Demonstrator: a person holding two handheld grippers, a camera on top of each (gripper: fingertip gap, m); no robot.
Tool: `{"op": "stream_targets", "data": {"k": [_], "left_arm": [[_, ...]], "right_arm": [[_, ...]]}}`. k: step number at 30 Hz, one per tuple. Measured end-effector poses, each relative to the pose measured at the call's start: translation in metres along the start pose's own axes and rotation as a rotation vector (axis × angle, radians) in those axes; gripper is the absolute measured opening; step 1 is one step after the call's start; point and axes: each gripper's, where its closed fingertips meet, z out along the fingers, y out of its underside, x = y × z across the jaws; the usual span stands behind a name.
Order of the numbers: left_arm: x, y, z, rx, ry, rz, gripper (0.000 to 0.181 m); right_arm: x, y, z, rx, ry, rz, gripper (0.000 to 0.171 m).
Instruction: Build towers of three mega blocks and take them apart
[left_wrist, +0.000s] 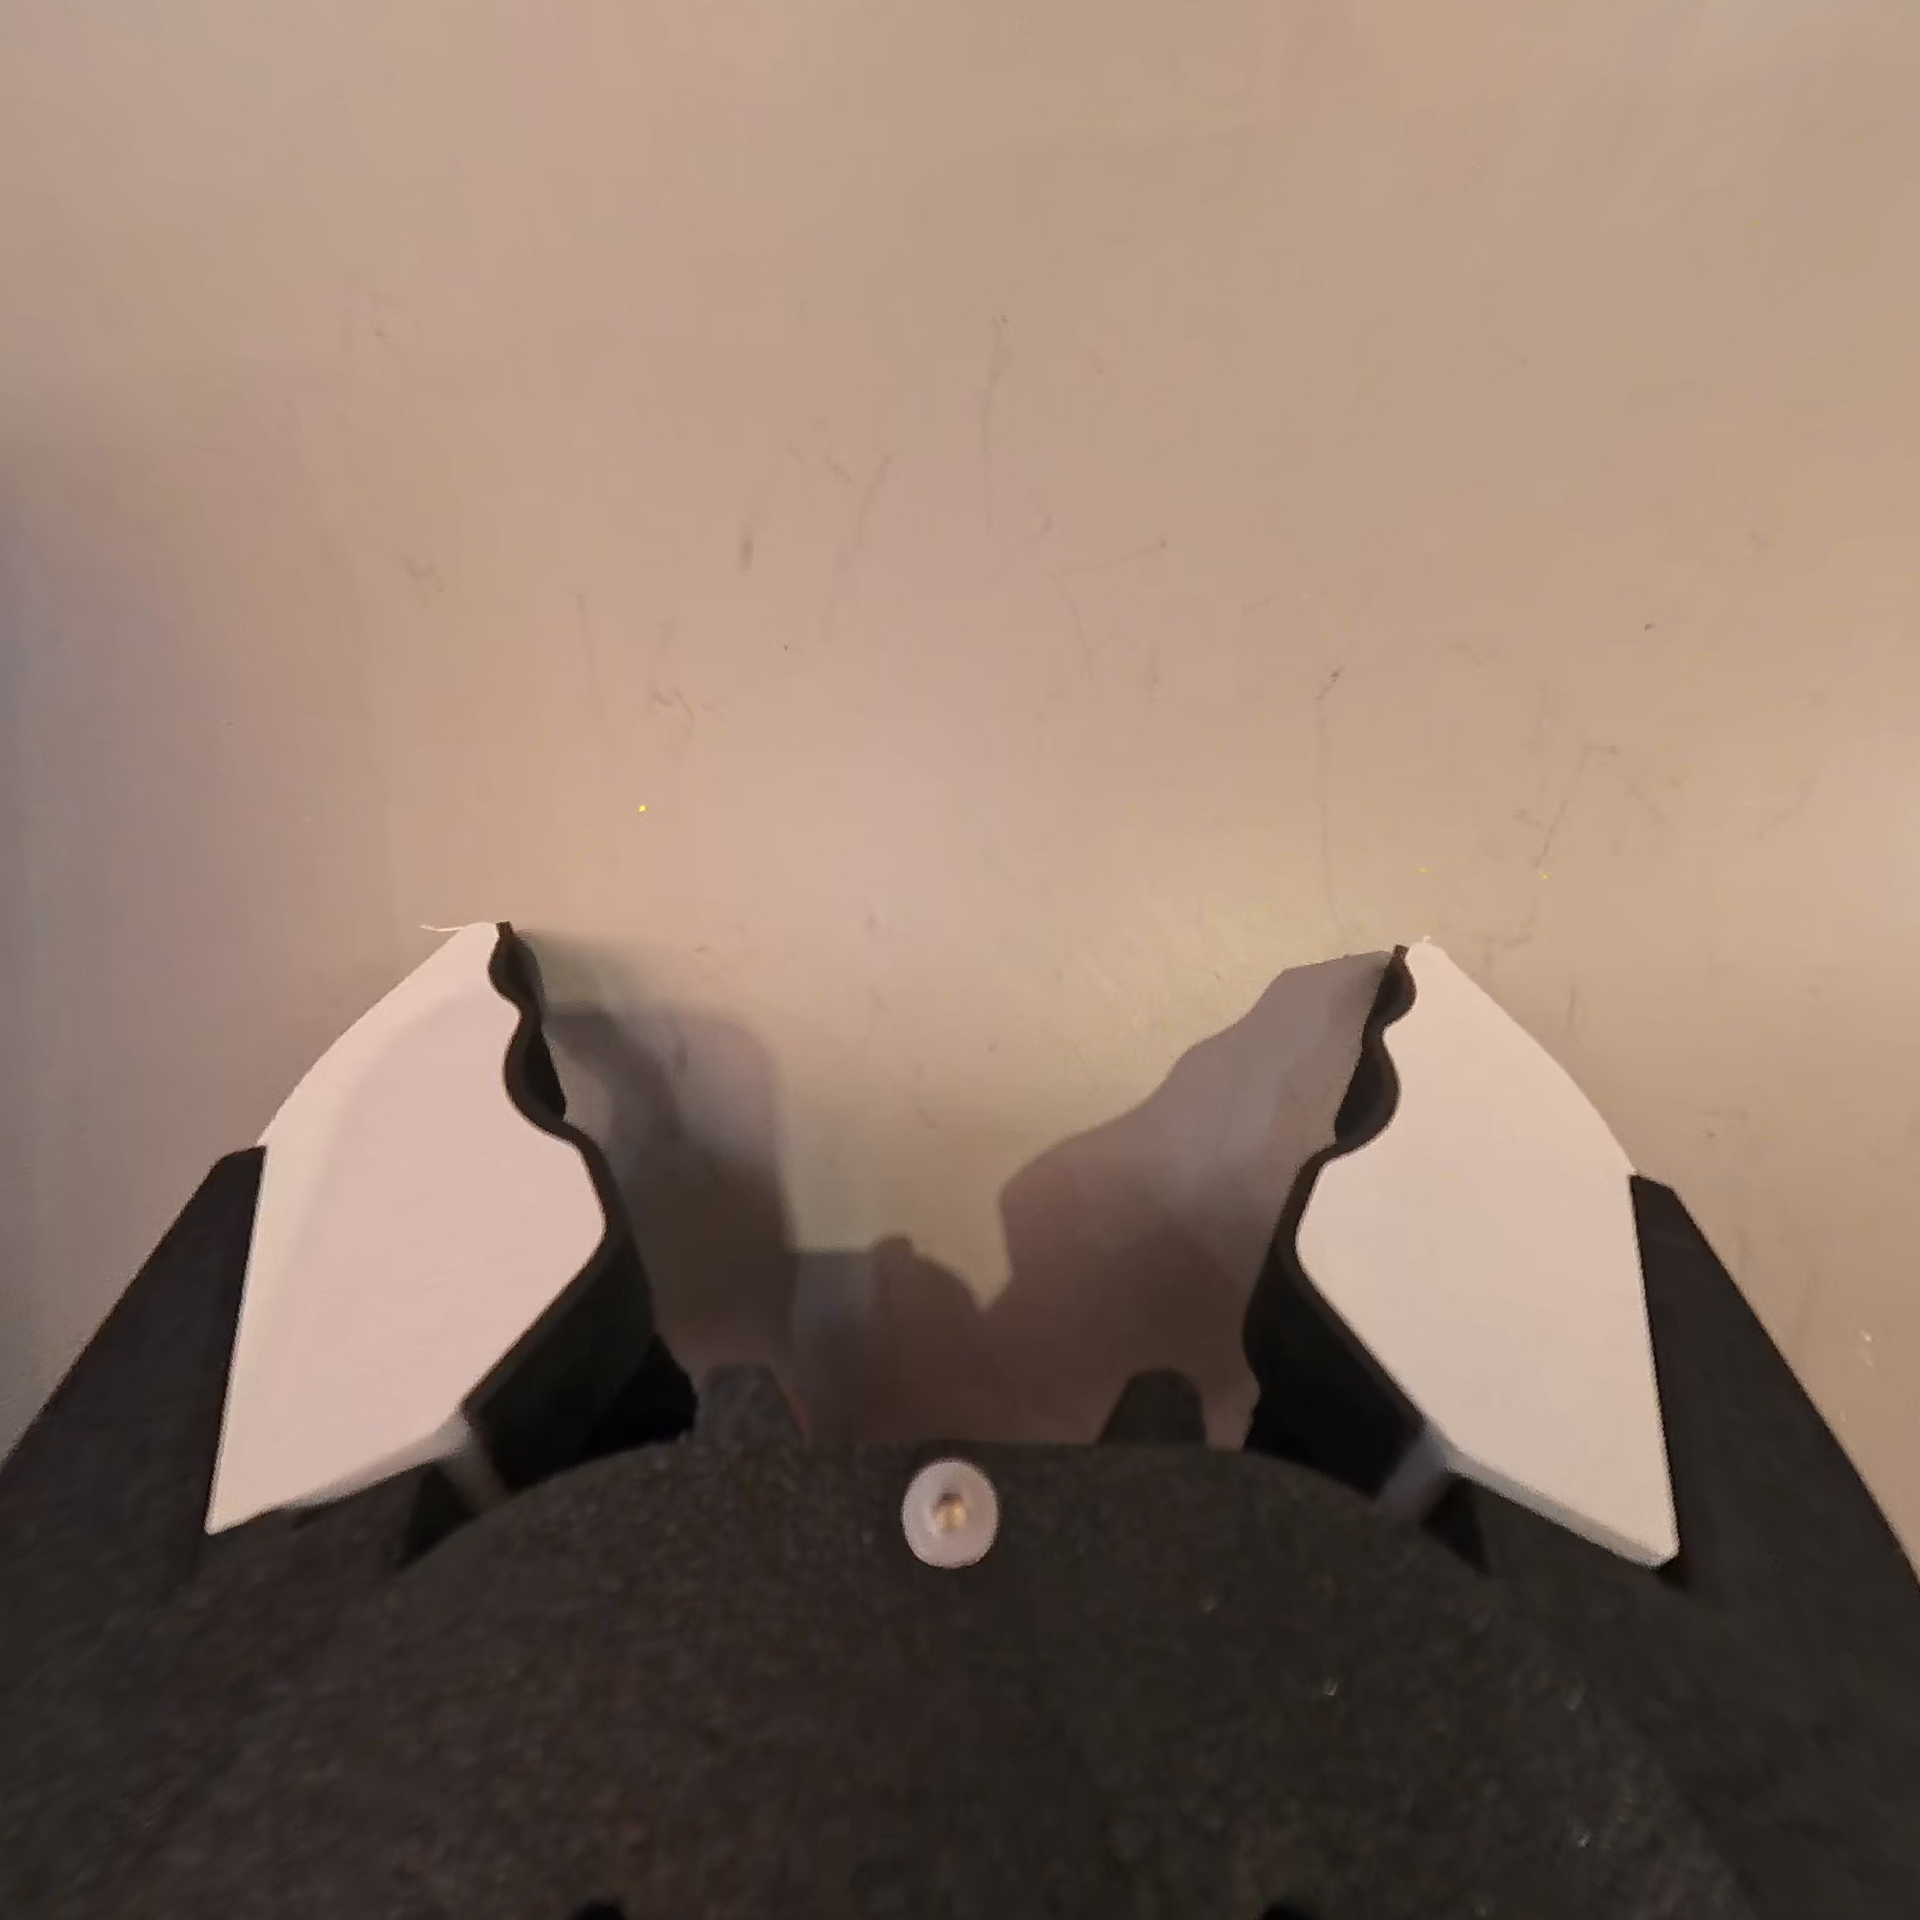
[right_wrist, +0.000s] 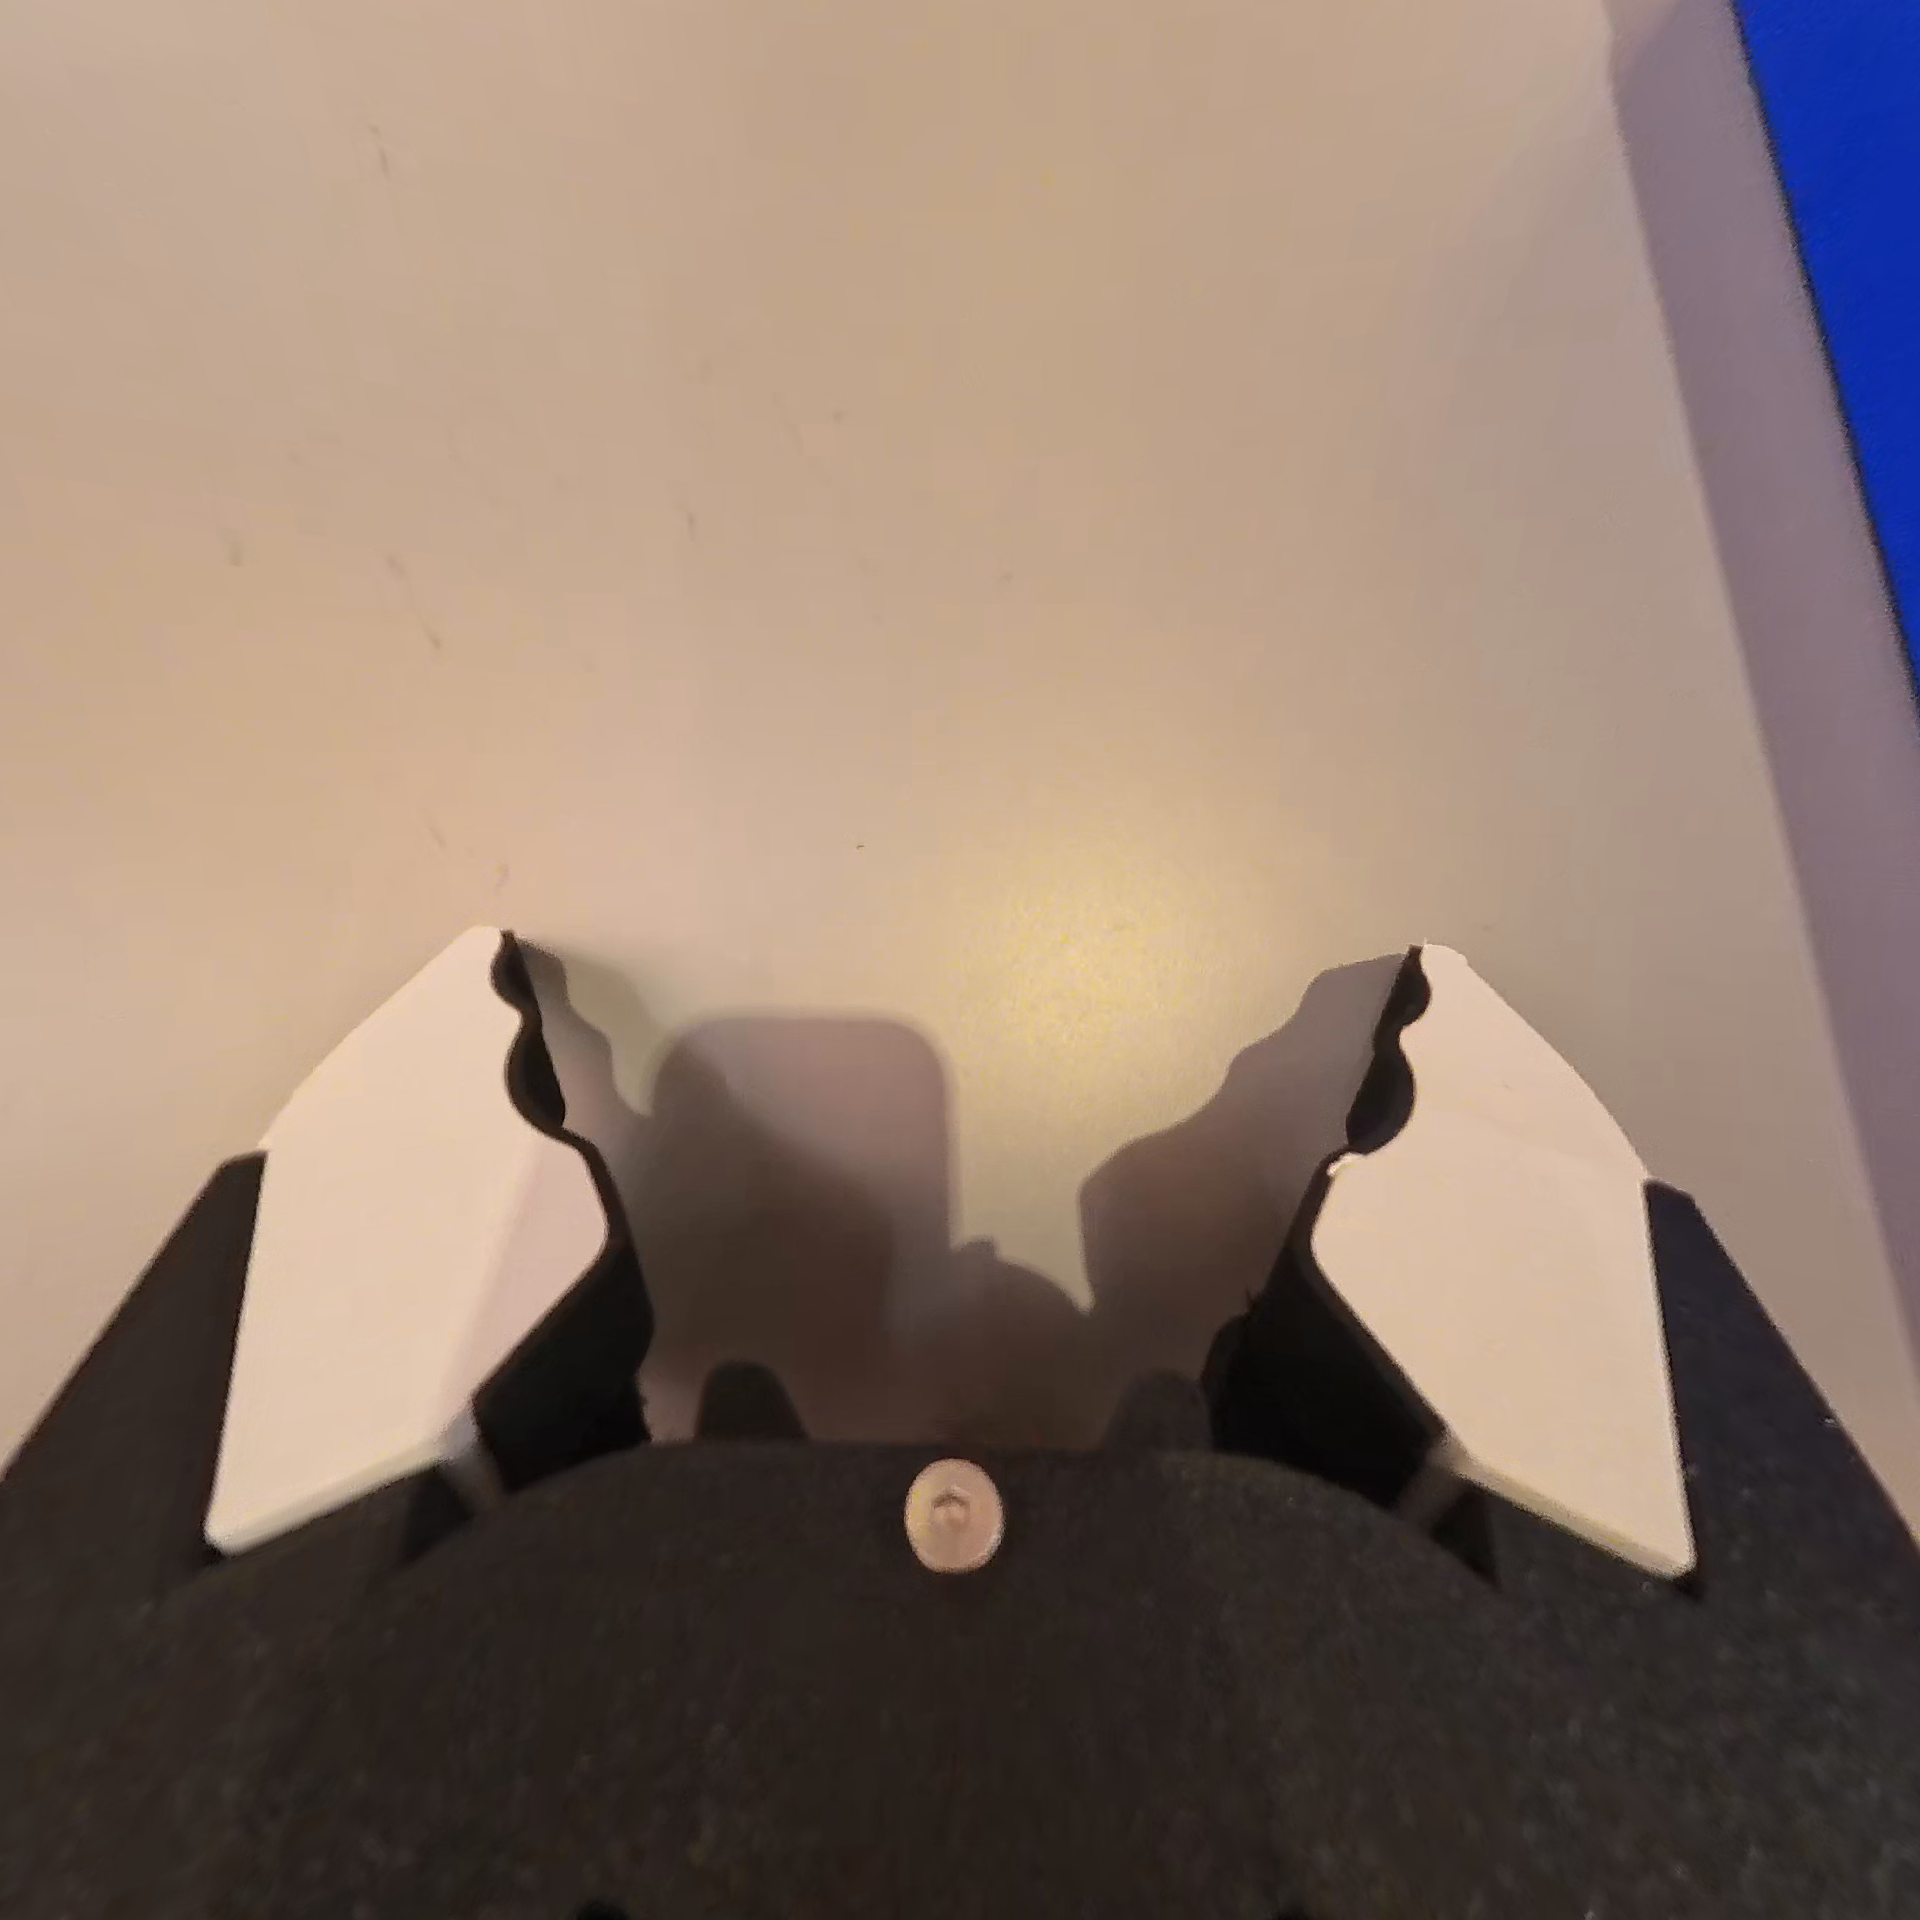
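Across the lower half of both frames, the left gripper (left_wrist: 954, 940) and the right gripper (right_wrist: 961, 945) hang over the pale table (left_wrist: 935, 468) with fingers spread wide — nothing between them. No mega blocks show in either view. Along the upper right of the right wrist frame runs a blue strip (right_wrist: 1839, 260) — beyond the table edge.
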Motion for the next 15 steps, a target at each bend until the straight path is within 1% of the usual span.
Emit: {"op": "stream_targets", "data": {"k": [15], "left_arm": [[-0.0005,-0.0027,0.0027,-0.003,0.026,0.03,0.146]], "right_arm": [[-0.0007,-0.0007,0.0011,0.0,-0.013,-0.016,0.146]]}}
